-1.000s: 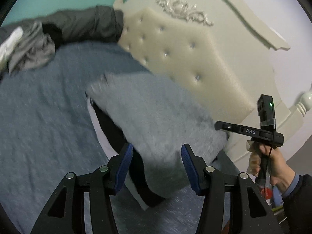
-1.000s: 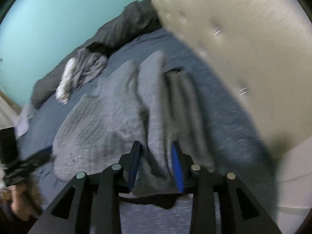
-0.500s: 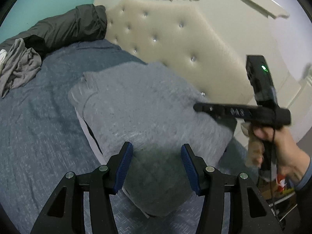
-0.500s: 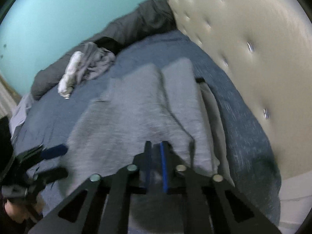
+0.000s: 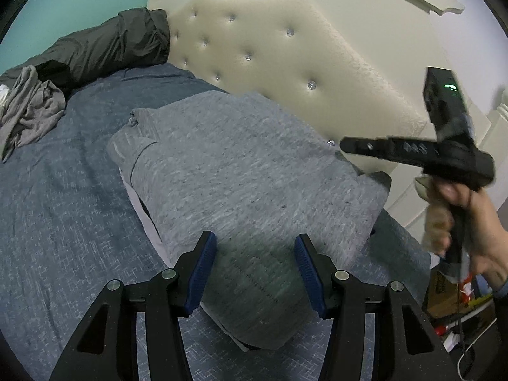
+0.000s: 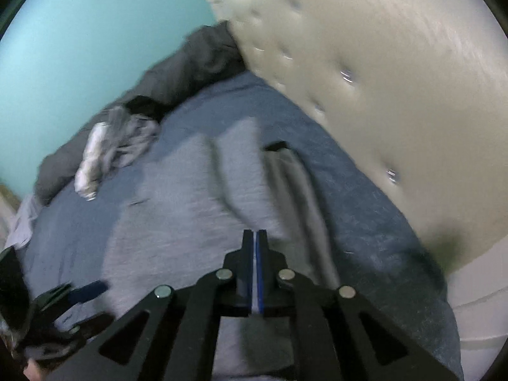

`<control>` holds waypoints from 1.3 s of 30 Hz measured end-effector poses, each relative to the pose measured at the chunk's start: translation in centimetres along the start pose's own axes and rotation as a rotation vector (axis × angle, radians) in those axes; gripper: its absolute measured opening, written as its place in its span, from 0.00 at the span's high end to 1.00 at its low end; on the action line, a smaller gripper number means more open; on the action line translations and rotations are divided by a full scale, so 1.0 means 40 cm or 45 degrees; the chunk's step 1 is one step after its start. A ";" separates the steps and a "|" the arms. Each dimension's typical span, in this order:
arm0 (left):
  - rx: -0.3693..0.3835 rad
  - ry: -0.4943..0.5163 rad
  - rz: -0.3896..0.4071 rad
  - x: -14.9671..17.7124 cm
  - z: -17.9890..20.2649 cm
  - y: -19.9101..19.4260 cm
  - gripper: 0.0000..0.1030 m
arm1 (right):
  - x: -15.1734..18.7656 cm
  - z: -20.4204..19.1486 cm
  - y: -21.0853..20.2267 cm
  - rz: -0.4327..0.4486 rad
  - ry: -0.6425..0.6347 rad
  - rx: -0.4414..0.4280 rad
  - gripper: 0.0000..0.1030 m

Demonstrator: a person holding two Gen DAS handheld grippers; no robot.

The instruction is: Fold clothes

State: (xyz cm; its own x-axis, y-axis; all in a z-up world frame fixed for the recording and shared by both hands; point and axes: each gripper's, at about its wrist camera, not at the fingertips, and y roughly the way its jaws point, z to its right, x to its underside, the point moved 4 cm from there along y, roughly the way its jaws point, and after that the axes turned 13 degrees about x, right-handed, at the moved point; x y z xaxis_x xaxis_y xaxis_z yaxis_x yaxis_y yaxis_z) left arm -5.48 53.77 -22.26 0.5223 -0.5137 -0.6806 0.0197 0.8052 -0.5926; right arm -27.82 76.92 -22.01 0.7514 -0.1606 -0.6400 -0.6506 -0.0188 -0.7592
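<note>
Left gripper [image 5: 255, 268] wide open over folded garment [image 5: 247, 171], right gripper [image 6: 256, 247] closed

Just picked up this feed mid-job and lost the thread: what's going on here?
A person is folding a grey garment on a blue bedspread beside a cream headboard. The garment lies folded over. The left hand-held gripper hangs open above its near edge, gripping nothing. The right hand-held gripper is shut and empty, above the cloth. More crumpled clothes wait farther off.
</note>
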 end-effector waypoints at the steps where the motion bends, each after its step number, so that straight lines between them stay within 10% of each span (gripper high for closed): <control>1: -0.002 -0.001 0.000 0.000 0.001 0.000 0.46 | 0.012 -0.015 -0.007 -0.009 -0.040 -0.007 0.99; 16: -0.017 0.014 -0.006 0.008 0.006 -0.010 0.46 | 0.141 0.035 -0.017 -0.032 0.003 0.076 1.00; 26: -0.023 0.006 -0.012 0.012 0.007 -0.009 0.46 | 0.111 -0.131 -0.020 0.029 -0.141 -0.068 1.00; 39: -0.022 -0.006 -0.011 0.027 -0.001 -0.007 0.46 | 0.142 0.020 0.033 0.026 -0.016 0.110 1.00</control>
State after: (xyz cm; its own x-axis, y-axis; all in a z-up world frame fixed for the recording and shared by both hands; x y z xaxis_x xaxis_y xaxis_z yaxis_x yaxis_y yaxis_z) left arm -4.94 52.98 -22.85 0.5262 -0.5191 -0.6736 0.0093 0.7955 -0.6058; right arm -24.32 76.79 -26.73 0.7400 -0.1474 -0.6563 -0.6541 0.0696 -0.7532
